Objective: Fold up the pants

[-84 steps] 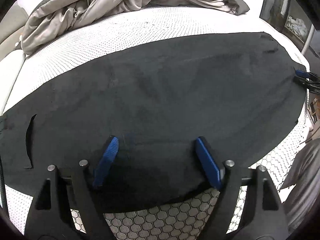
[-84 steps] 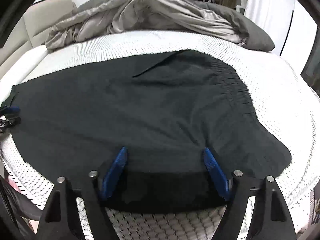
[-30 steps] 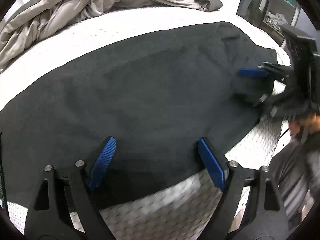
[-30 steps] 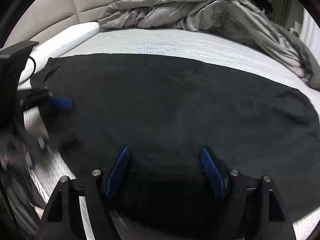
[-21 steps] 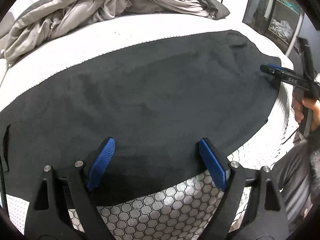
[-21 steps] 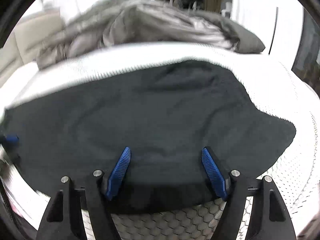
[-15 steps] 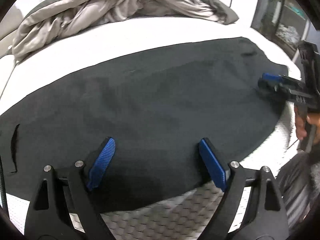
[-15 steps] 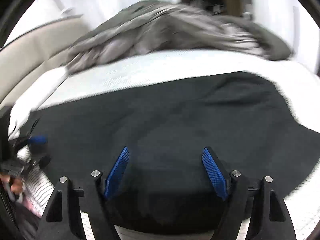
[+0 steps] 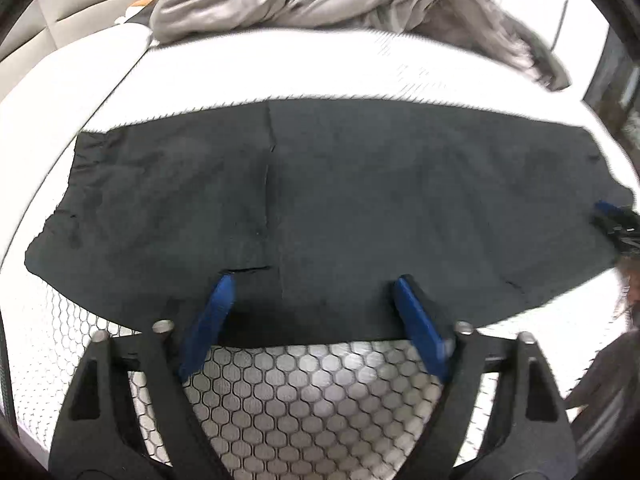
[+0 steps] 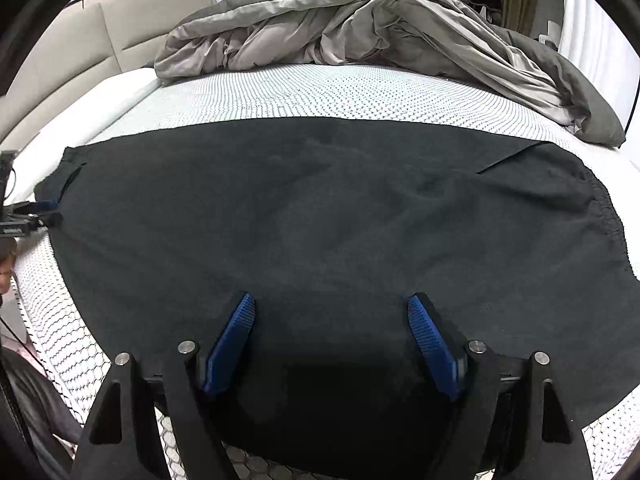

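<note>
Black pants (image 9: 360, 200) lie spread flat across the white mattress (image 9: 320, 392). In the left wrist view my left gripper (image 9: 313, 280) hovers over their near edge, close to the cuff end. Its jaws are closing, with only the flat hem beneath them and nothing pinched. My right gripper (image 9: 612, 216) shows small at the far right edge. In the right wrist view the pants (image 10: 340, 208) fill the middle, with the gathered waistband (image 10: 600, 200) at the right. My right gripper (image 10: 331, 300) hangs over the fabric with its jaws opening and nothing gripped. The left gripper (image 10: 36, 212) sits at the far left.
A crumpled grey duvet (image 10: 360, 28) is heaped along the far side of the bed. A beige headboard (image 10: 80, 52) stands at the back left. A person's hand (image 10: 5, 268) shows at the left edge, and dark clothing (image 9: 600, 380) at the lower right.
The left gripper has swept left along the near edge to the cuff end, and its jaws have narrowed slightly. The right gripper's jaws have widened a little over the same part of the pants.
</note>
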